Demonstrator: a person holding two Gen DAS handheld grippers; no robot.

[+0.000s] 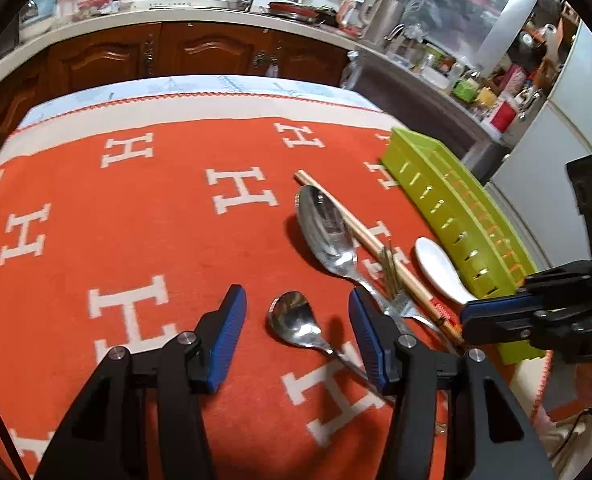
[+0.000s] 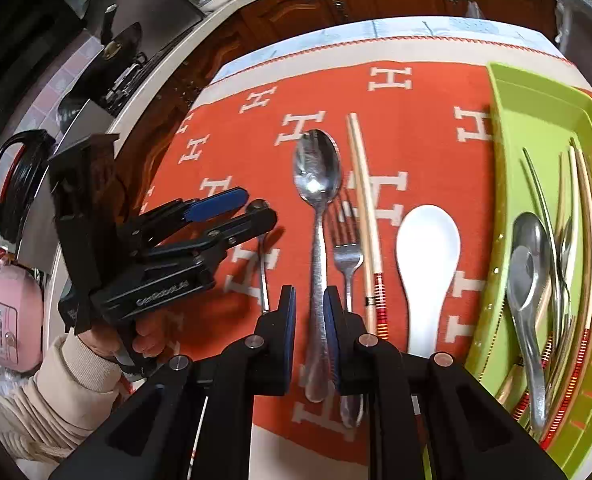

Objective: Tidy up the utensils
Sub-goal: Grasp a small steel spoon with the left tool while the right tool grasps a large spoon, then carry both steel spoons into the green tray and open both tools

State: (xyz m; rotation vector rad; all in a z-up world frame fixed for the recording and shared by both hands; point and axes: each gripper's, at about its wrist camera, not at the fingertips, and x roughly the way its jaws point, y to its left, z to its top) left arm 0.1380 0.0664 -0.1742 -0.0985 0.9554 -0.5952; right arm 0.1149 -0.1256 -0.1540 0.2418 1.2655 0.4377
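A small steel spoon [image 1: 293, 320] lies on the orange cloth, its bowl between the fingers of my left gripper [image 1: 296, 300], which is open and apart from it. The same left gripper [image 2: 251, 206] shows in the right wrist view, over the small spoon's handle [image 2: 263, 268]. My right gripper [image 2: 310, 294] straddles the handle of a large steel spoon [image 2: 318, 168] with narrow jaws; a gap shows beside the handle. Beside it lie a fork [image 2: 348, 256], a pair of chopsticks [image 2: 362, 184] and a white ceramic spoon [image 2: 428, 256]. A green tray [image 2: 536, 128] holds several utensils.
The orange cloth [image 1: 155, 208] with white H marks covers the table. The green tray [image 1: 448, 200] sits along the table's right edge. My right gripper [image 1: 466, 320] reaches in from the right in the left wrist view. Wooden cabinets and a cluttered counter stand behind.
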